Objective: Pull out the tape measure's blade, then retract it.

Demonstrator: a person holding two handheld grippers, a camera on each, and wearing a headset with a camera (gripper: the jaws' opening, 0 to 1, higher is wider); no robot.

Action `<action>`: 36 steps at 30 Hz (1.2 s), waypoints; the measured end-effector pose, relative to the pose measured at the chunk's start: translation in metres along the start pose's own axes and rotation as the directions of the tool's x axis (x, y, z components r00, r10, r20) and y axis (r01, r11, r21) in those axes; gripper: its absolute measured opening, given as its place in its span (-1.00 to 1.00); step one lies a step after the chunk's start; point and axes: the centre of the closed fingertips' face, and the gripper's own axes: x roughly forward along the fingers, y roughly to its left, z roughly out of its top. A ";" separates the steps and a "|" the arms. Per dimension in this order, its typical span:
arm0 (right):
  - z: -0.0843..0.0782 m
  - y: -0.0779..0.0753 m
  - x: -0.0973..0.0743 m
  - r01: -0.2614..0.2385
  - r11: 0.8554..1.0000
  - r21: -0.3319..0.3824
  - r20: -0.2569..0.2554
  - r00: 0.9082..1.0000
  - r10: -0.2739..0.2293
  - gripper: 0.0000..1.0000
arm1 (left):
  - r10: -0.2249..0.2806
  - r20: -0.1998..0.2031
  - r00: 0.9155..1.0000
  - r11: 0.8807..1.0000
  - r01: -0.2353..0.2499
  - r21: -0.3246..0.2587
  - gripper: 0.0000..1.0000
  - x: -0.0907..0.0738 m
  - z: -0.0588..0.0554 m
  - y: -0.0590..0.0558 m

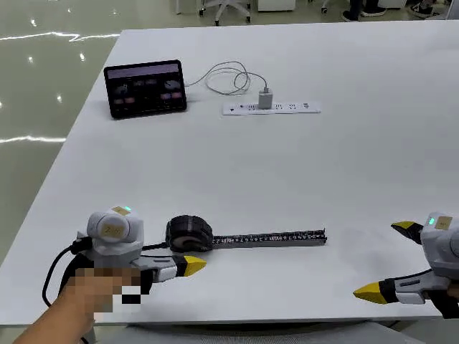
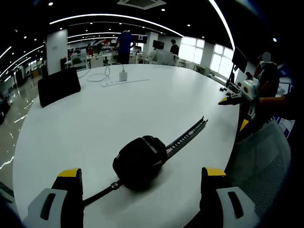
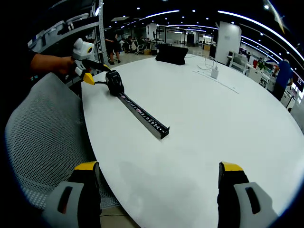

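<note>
Lying blade-out, the tape measure (image 1: 189, 233) sits between the left gripper's (image 2: 142, 172) parted fingers; right gripper's (image 3: 159, 166) gape too.

A broad white worktop (image 1: 287, 179) stands on a glossy pale floor (image 1: 43, 72) that mirrors the overhead lights, with office chairs (image 1: 226, 8) at its far edge and a grey mesh chair (image 3: 42, 137) at the near side. Long strip lights (image 2: 114, 16) and spotlights line the dark ceiling of the open-plan hall, where bright windows (image 2: 194, 47) glow along one wall and a white pillar (image 3: 228, 35) rises.
</note>
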 end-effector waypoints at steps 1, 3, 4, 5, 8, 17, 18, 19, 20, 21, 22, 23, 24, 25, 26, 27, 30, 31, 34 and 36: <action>0.002 -0.001 0.001 -0.001 1.000 -0.009 -0.001 1.000 0.001 1.00 | 0.007 0.011 1.000 1.000 -0.007 -0.012 1.00 0.003 0.005 0.001; 0.005 0.000 0.003 -0.011 1.000 -0.013 0.000 1.000 0.011 1.00 | 0.013 0.002 1.000 1.000 -0.013 -0.010 1.00 0.007 0.009 -0.001; 0.007 0.001 0.004 -0.016 1.000 -0.020 -0.001 1.000 0.016 1.00 | 0.010 -0.003 1.000 1.000 -0.010 -0.015 1.00 0.009 0.010 -0.003; 0.008 0.001 0.005 -0.022 0.999 -0.030 -0.004 1.000 0.022 1.00 | -0.003 -0.009 1.000 1.000 0.003 -0.016 1.00 0.011 0.011 -0.005; 0.011 0.002 0.008 -0.037 0.998 -0.055 -0.014 0.999 0.036 1.00 | -0.003 -0.012 1.000 1.000 0.002 -0.029 1.00 0.017 0.013 -0.009; 0.018 0.008 0.020 -0.097 0.992 -0.087 -0.054 0.994 0.092 1.00 | 0.143 -0.084 0.986 0.979 -0.154 -0.134 0.96 0.031 -0.004 0.001; 0.018 0.007 0.021 -0.103 0.990 -0.092 -0.059 0.993 0.098 1.00 | 0.155 -0.078 0.985 0.973 -0.166 -0.160 0.97 0.032 -0.005 0.002; 0.018 0.007 0.022 -0.107 0.990 -0.096 -0.064 0.993 0.102 1.00 | 0.160 -0.073 0.984 0.970 -0.171 -0.173 0.97 0.032 -0.006 0.003; 0.018 0.006 0.023 -0.113 0.989 -0.098 -0.069 0.992 0.106 1.00 | 0.161 -0.070 0.984 0.968 -0.172 -0.185 0.97 0.033 -0.006 0.003; 0.018 0.006 0.025 -0.119 0.987 -0.104 -0.074 0.991 0.112 1.00 | 0.162 -0.060 0.985 0.964 -0.171 -0.203 0.97 0.033 -0.007 0.002; 0.019 0.006 0.026 -0.121 0.987 -0.111 -0.075 0.991 0.113 1.00 | 0.160 -0.049 0.986 0.962 -0.167 -0.216 0.97 0.033 -0.007 0.000; 0.019 0.005 0.027 -0.126 0.985 -0.117 -0.078 0.990 0.117 1.00 | 0.165 -0.033 0.986 0.957 -0.168 -0.236 0.97 0.033 -0.007 -0.002; 0.019 0.005 0.028 -0.129 0.984 -0.120 -0.082 0.989 0.120 1.00 | 0.170 -0.023 0.985 0.956 -0.170 -0.238 0.98 0.033 -0.007 -0.003; 0.020 0.004 0.029 -0.134 0.983 -0.124 -0.085 0.989 0.124 1.00 | 0.187 -0.017 0.982 0.955 -0.186 -0.233 0.99 0.031 -0.007 -0.002; 0.020 0.005 0.030 -0.138 0.982 -0.128 -0.088 0.988 0.127 1.00 | 0.200 -0.015 0.980 0.951 -0.198 -0.239 0.99 0.031 -0.006 0.000; 0.020 0.005 0.031 -0.143 0.981 -0.130 -0.092 0.987 0.132 1.00 | 0.211 -0.007 0.978 0.945 -0.205 -0.256 0.99 0.031 -0.004 0.001; 0.022 0.004 0.035 -0.162 0.976 -0.149 -0.098 0.984 0.148 0.99 | 0.227 0.027 0.974 0.937 -0.211 -0.278 1.00 0.032 0.005 -0.001; 0.022 0.004 0.037 -0.166 0.974 -0.152 -0.101 0.983 0.152 0.98 | 0.231 0.040 0.972 0.937 -0.211 -0.278 1.00 0.032 0.007 -0.001; 0.023 0.004 0.042 -0.176 0.970 -0.168 -0.114 0.981 0.158 0.98 | 0.232 0.048 0.972 0.940 -0.211 -0.268 1.00 0.036 0.005 -0.005; 0.023 0.008 0.045 -0.191 0.964 -0.187 -0.133 0.977 0.168 0.96 | 0.245 0.053 0.968 0.941 -0.224 -0.254 1.00 0.036 0.002 -0.004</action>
